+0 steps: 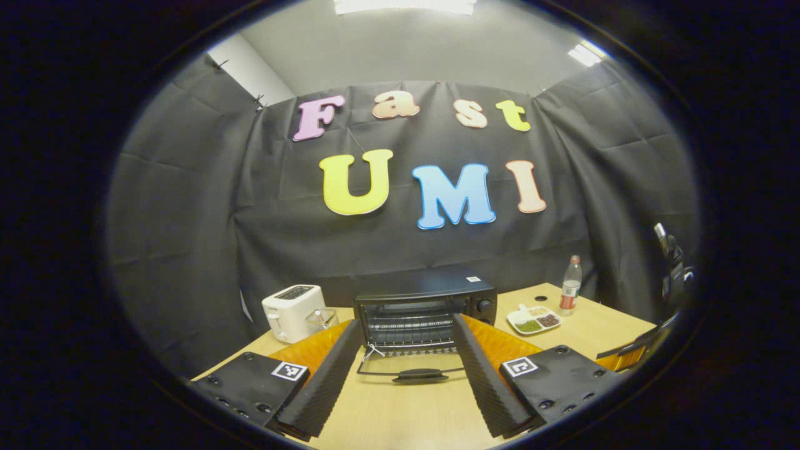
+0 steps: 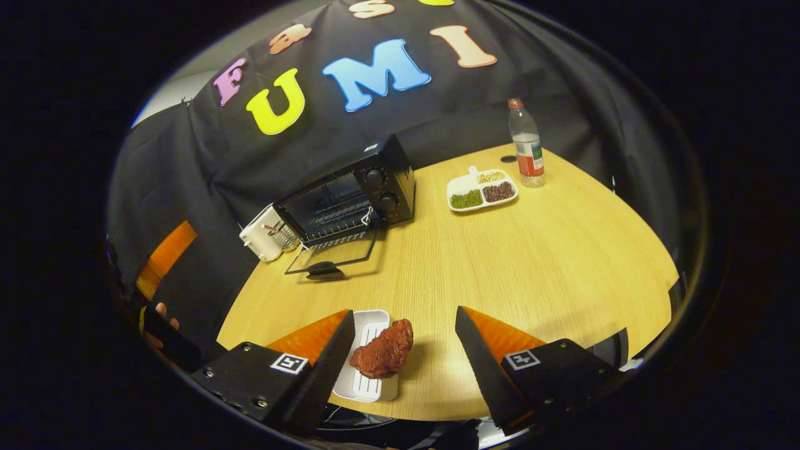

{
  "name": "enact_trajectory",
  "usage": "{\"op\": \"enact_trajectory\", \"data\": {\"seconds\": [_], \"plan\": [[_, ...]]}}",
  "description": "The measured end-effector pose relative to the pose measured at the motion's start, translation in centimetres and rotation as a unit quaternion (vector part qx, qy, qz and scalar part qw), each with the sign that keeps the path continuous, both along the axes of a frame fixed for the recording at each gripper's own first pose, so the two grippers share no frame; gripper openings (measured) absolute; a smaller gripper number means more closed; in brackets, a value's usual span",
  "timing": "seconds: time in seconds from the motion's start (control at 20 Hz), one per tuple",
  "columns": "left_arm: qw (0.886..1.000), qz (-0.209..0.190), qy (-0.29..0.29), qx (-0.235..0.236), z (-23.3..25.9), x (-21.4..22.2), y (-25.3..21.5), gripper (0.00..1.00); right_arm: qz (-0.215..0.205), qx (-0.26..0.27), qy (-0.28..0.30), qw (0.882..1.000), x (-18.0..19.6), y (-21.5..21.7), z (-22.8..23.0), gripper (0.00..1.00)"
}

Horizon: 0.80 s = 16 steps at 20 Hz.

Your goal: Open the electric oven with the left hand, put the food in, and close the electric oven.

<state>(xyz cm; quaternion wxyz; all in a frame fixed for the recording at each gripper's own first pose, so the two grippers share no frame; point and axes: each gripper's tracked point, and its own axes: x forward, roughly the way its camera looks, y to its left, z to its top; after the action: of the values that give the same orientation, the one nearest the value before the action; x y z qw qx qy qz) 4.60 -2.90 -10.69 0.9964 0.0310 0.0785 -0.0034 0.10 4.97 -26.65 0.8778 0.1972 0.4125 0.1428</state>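
The black electric oven (image 1: 425,306) stands at the far side of the round wooden table (image 2: 550,250), its glass door (image 1: 409,365) folded down flat in front of it. The left gripper (image 1: 409,381) faces the oven, fingers spread apart, nothing between them. Over the near edge, the right gripper (image 2: 403,350) hangs with fingers wide apart around a reddish-brown piece of meat (image 2: 382,350) lying partly on a small white tray (image 2: 365,384), touching neither.
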Motion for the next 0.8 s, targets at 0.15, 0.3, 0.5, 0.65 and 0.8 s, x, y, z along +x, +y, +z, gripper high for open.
{"op": "enact_trajectory", "data": {"seconds": [0.15, 0.3, 0.5, 0.65, 0.8], "plan": [[1.0, 0.014, -0.008, 0.011, 0.8, -0.6, 1.1, 1.0, 0.001, 0.035, 0.043, 0.998, -0.7, 0.5, -1.6, 0.98], [0.999, 0.03, -0.012, 0.012, 1.3, -1.3, 2.1, 1.0, -0.005, 0.08, 0.094, 0.992, -1.4, 1.2, -2.7, 0.94], [0.999, 0.048, -0.012, 0.011, 1.4, -1.6, 3.2, 1.0, -0.019, 0.114, 0.142, 0.983, -2.2, 1.7, -4.0, 0.84], [0.998, 0.057, -0.011, 0.011, 1.1, -1.6, 3.7, 1.0, -0.008, 0.151, 0.168, 0.974, -2.8, 3.0, -3.7, 0.51], [0.998, 0.061, -0.008, 0.002, 0.8, -1.3, 4.0, 1.0, -0.011, 0.155, 0.167, 0.973, -2.3, 3.0, -3.7, 0.37]]}}
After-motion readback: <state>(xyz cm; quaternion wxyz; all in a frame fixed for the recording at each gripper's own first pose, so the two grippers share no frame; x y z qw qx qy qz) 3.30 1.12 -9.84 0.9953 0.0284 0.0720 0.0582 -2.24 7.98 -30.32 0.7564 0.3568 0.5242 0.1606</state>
